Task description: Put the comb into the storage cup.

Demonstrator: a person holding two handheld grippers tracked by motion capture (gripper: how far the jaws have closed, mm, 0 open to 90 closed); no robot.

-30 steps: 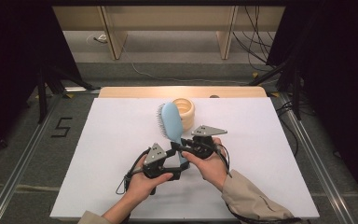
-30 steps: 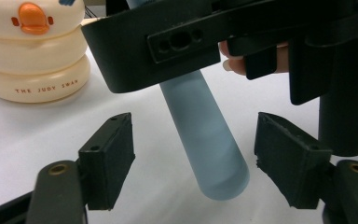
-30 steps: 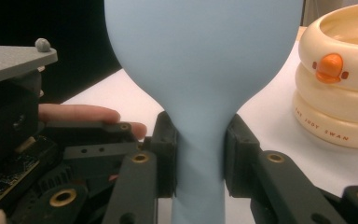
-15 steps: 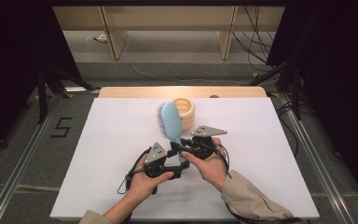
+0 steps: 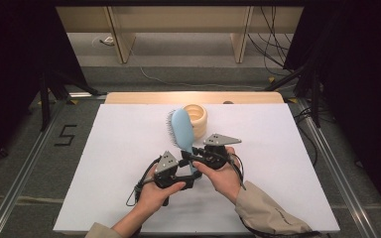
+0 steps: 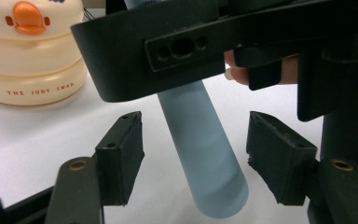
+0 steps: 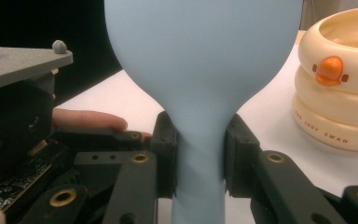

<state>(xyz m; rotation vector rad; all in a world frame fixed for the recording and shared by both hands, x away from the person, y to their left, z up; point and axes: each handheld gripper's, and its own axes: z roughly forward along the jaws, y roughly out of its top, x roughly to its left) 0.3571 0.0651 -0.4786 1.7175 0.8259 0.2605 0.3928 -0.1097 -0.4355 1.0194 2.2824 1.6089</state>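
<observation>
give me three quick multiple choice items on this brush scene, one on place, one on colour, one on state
1. Where is the cream ringed duck pot?
A. behind the brush head
B. off the table
C. under the left hand

2. What colour is the plastic hairbrush?
A. red
B. light blue
C. black

3. How does the right gripper stand?
A. wide open
B. shut on the brush neck
C. lying on the table

Answers:
1 A, it stands beyond the brush on the white table.
2 B, both gripper views show it.
3 B, its pads press the neck; the left gripper, just closing, doesn't touch the handle.
</observation>
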